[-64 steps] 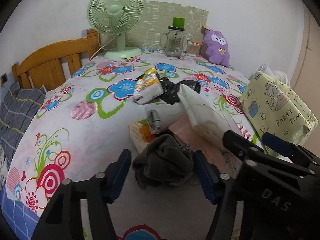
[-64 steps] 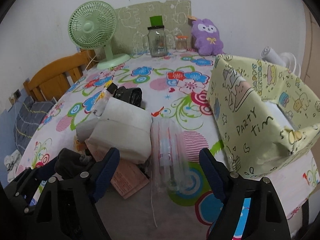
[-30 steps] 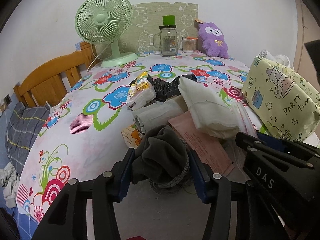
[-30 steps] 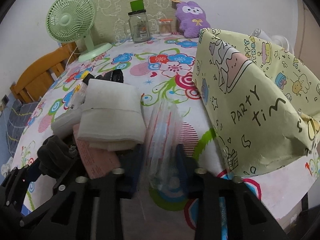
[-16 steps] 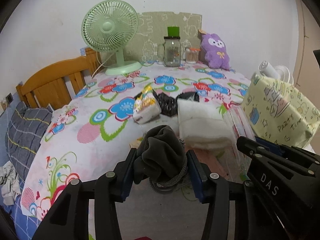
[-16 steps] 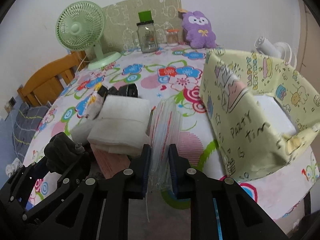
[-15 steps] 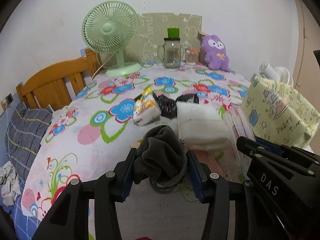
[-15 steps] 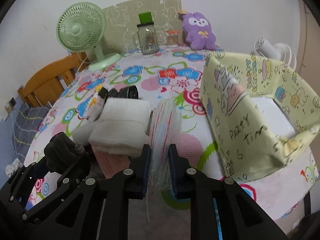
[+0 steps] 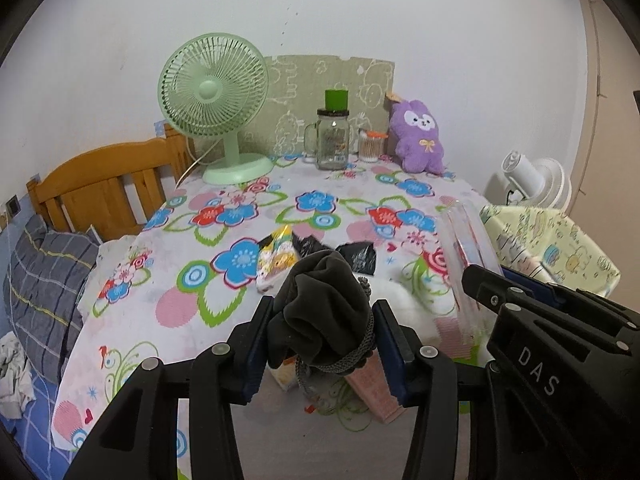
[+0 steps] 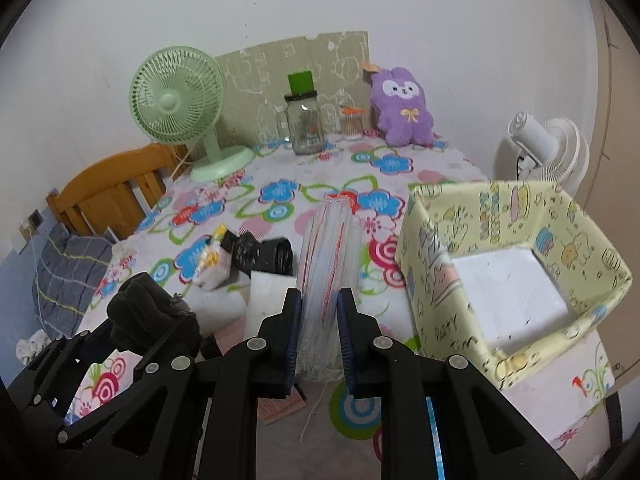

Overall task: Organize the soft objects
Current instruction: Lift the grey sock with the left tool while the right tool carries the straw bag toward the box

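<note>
My left gripper is shut on a dark grey sock and holds it above the flowered table. The sock also shows in the right wrist view. My right gripper is shut on a clear plastic packet with red lines, lifted off the table; it also shows in the left wrist view. A yellow paper-covered box stands open at the right, its white bottom bare. A white folded cloth, a snack packet and a black bag lie on the table.
A green fan, a glass jar, a small jar and a purple plush stand along the back. A pink paper lies near the front. A wooden bed frame is at the left, a white fan at the right.
Both grippers closed on their items and rose: the left lifted the sock, the right shut on the clear packet and lifted it. The box's open top has come into the right view.
</note>
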The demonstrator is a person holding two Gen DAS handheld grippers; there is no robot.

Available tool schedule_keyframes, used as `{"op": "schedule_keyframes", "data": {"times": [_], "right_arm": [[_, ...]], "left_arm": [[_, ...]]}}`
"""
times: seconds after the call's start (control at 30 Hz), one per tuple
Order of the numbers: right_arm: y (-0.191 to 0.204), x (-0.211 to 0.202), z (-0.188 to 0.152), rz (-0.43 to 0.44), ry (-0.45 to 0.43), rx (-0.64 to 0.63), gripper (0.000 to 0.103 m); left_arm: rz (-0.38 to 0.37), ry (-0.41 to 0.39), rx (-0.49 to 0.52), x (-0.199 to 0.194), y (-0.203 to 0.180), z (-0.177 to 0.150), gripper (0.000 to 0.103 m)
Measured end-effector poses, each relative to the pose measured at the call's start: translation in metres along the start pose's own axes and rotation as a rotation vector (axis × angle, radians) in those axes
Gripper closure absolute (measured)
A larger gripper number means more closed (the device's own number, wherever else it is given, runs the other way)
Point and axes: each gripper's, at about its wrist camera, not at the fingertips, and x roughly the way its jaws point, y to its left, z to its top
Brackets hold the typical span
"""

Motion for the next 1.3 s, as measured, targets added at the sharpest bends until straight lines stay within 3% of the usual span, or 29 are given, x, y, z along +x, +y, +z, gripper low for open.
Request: {"op": "schedule_keyframes", "data": {"times": [0.53, 1.3], "right_arm": [[-0.007, -0.027, 0.033, 0.0, -0.072, -0.018, 0.082], [-0.054, -0.043, 0.052, -0.021, -0.105, -0.033, 0.082]], "left_arm": [[-0.037, -0.047, 0.023, -0.015, -0.02, 0.034, 0.053], [-0.089, -0.071, 0.086, -0.009, -0.077, 0.055, 0.053]]}}
